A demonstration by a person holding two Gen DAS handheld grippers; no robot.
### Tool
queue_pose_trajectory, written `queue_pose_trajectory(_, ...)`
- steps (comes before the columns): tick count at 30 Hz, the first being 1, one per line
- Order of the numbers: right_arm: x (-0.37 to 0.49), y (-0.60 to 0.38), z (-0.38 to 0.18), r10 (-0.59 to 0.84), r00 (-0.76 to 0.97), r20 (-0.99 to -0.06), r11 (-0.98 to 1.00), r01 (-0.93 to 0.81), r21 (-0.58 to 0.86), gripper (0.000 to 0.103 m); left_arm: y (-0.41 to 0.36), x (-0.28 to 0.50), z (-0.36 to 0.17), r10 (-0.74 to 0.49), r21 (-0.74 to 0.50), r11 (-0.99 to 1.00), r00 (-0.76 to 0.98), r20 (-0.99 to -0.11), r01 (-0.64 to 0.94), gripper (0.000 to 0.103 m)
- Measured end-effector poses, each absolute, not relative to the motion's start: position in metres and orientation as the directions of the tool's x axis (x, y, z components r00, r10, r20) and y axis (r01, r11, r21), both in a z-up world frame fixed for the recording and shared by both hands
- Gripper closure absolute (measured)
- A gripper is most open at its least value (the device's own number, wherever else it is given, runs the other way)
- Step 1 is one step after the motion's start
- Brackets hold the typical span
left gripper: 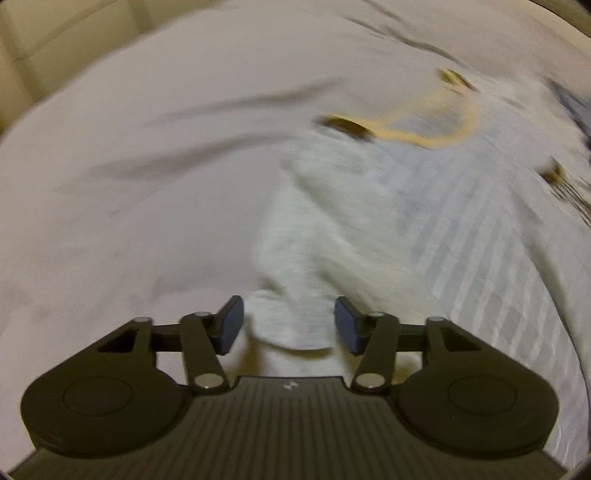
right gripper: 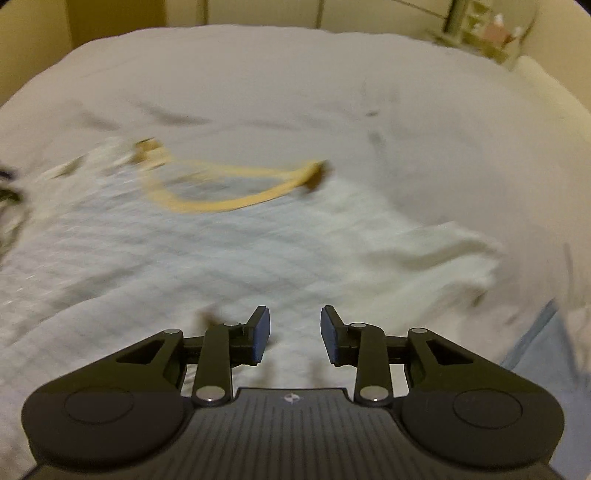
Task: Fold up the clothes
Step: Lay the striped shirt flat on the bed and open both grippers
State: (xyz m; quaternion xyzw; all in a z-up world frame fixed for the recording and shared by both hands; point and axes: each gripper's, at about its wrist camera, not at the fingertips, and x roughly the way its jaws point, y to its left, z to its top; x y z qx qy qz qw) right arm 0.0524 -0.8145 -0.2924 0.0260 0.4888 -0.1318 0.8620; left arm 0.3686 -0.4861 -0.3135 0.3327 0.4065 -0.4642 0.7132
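A white T-shirt with a yellow-tan neckline (left gripper: 436, 133) lies spread on a pale bed sheet (left gripper: 147, 184). Its body has a faint striped weave (left gripper: 461, 240). In the left wrist view a sleeve (left gripper: 295, 266) runs down between the fingers of my left gripper (left gripper: 290, 325), which is open just above it. In the right wrist view the shirt (right gripper: 184, 251) lies ahead, neckline (right gripper: 221, 188) at upper left and a sleeve (right gripper: 443, 251) at right. My right gripper (right gripper: 294, 334) is open over the shirt's body. Both views are blurred by motion.
The sheet (right gripper: 332, 92) covers the bed around the shirt. A light blue fabric edge (right gripper: 543, 332) shows at the right. A rack with small items (right gripper: 480, 29) stands beyond the bed's far right corner. Dark items (left gripper: 569, 184) lie at the right edge.
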Motion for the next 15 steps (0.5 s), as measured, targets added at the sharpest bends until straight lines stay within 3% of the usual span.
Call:
queue_pose_trajectory(1,0.052,-0.798,-0.292,-0.197,0.483,-0.853,0.964,0.254,-0.079,0.069,-0.489,0.371,-0.319,-0.39,0.08,0.308,0.203,-0.898,0.948,0.092)
queue_pose_trajectory(3,0.048,-0.769,-0.291,-0.193,0.47,-0.862,0.959,0.275,-0.065,0.069,-0.492,0.382,-0.325,-0.391,0.076,0.263,0.179,-0.903,0.962,0.099)
queue_pose_trajectory(9,0.03,-0.686,-0.279,-0.165,0.449,-0.878,0.957,0.29,-0.031,0.069,-0.466,0.46,-0.305,-0.421,0.11,0.505,0.356,-0.834,0.856,0.093)
queue_pose_trajectory(11,0.027,-0.659,-0.277,-0.155,0.452,-0.879,0.963,0.268,-0.032,0.069,-0.448,0.479,-0.298,-0.411,0.092,0.581,0.39,-0.824,0.808,0.079)
queue_pose_trajectory(15,0.023,-0.612,-0.275,-0.109,0.453,-0.885,0.977,0.215,-0.01,0.066,-0.413,0.461,-0.289,-0.467,-0.034,0.565,0.286,-0.836,0.824,0.071)
